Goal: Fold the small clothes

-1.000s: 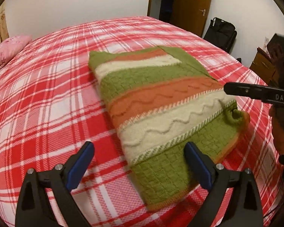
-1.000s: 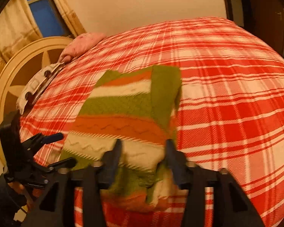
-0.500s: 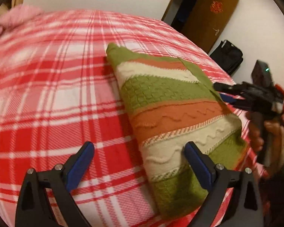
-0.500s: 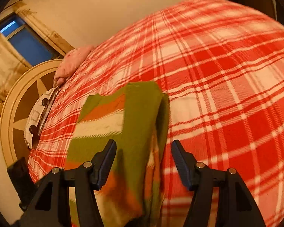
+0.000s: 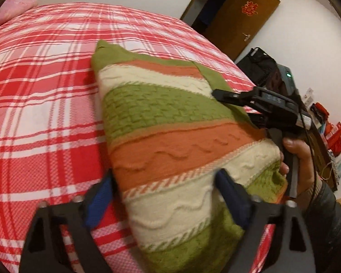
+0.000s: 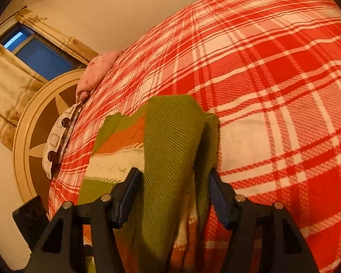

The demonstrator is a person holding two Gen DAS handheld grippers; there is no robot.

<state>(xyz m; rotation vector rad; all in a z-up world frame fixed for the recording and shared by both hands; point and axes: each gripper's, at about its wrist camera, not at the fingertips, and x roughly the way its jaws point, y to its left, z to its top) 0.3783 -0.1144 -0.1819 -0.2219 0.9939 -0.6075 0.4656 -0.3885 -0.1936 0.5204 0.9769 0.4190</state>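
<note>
A folded knit sweater [image 5: 166, 118] in green, orange and cream stripes lies on the red plaid bed. My left gripper [image 5: 166, 195] straddles the sweater's near left edge. One blue pad [image 5: 100, 202] is beside the edge and the other rests on the cream stripe; the jaws are closing and blurred. My right gripper [image 6: 172, 188] is closing on the sweater's [image 6: 170, 141] green folded sleeve, which bunches up and touches both pads. In the left wrist view its upper finger [image 5: 229, 96] lies on the sweater's right edge, with a hand [image 5: 300, 159] on its handle.
The plaid blanket [image 5: 45, 91] spreads widely left of and behind the sweater. A pink pillow [image 6: 97, 72] and a patterned one lie by the round headboard [image 6: 34, 125]. A brown door [image 5: 238, 16], a black bag [image 5: 259, 66] and cluttered furniture stand beyond the bed's right side.
Both grippers have come down and in onto the sweater and their jaws have narrowed. The right one shifted from the near corner to the green sleeve edge, which now bunches between its pads.
</note>
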